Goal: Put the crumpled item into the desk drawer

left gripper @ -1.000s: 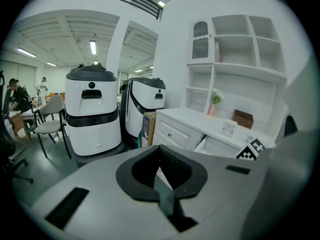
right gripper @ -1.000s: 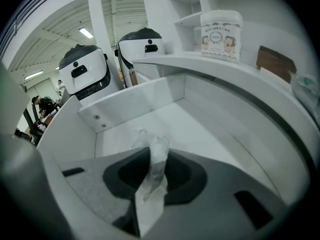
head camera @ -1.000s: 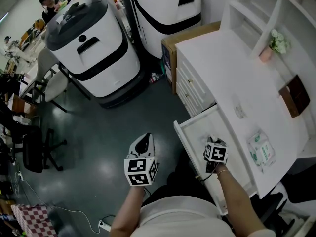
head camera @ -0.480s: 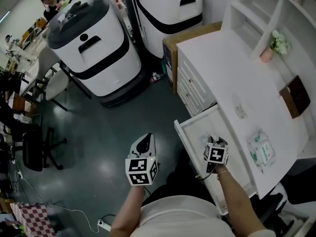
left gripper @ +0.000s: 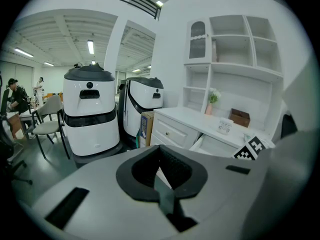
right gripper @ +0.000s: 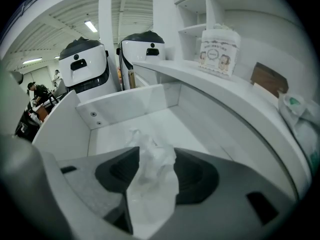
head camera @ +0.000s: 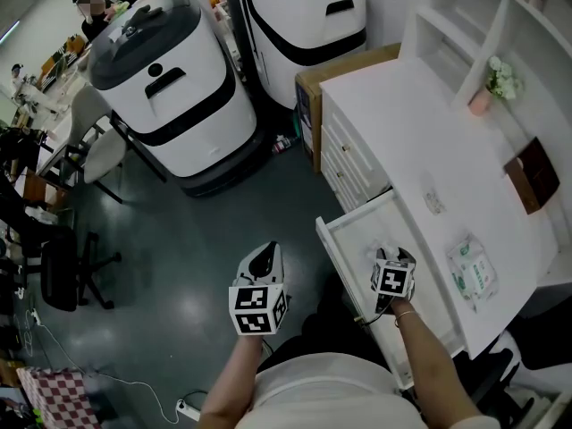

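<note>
Crumpled white tissue [right gripper: 150, 186] sits, apparently loose, between the jaws of the right gripper [right gripper: 154, 168], which have just been opening wide, over a smooth white drawer [right gripper: 167, 121]; left gripper [left gripper: 161, 173] pressed closed, empty.

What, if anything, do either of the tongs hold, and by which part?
Nothing is gripped. The right tongs have just been opening; the crumpled tissue stands loose between them. The left tongs are shut, empty.

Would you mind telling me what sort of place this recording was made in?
Probably a lab or open workshop with a mock home corner: a white desk with shelves stands beside two large white-and-black machines, and a black office chair sits on the dark floor nearby.
</note>
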Motion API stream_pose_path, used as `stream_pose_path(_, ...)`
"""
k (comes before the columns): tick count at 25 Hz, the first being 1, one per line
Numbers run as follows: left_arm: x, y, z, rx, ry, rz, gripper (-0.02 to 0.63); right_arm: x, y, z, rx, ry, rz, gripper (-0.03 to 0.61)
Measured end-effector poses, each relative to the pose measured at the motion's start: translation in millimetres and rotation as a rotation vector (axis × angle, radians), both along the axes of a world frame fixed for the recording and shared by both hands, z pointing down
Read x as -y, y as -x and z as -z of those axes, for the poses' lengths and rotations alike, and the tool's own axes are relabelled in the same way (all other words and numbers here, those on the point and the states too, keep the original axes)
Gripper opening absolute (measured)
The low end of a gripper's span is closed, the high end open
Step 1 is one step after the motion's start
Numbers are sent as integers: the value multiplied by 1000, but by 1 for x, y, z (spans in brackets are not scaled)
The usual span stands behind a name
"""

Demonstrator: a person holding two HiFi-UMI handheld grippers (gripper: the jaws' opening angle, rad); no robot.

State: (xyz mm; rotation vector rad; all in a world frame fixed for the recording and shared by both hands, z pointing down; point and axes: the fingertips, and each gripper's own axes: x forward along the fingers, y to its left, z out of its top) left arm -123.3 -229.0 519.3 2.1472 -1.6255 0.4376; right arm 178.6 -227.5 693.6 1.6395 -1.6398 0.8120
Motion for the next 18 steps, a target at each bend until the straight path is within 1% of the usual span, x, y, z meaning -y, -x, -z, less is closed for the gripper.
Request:
stream_pose_path(4,-2,0,0,0,-2,-6,-6,4,-2,16,-11,-63,-4,199)
stream_pose_path(10,-3,-2,4,-4,-13,-16,-6,14,8,56,29,-194,8,199)
stream_pose_path(14,-4,-4,6,-10,-21,-23,-6,19,20,90,72,-287,33,198)
stream_pose_path(18,-6,-5,9,-20,-32,-23,-6,21,32,130,140,-396,60,189)
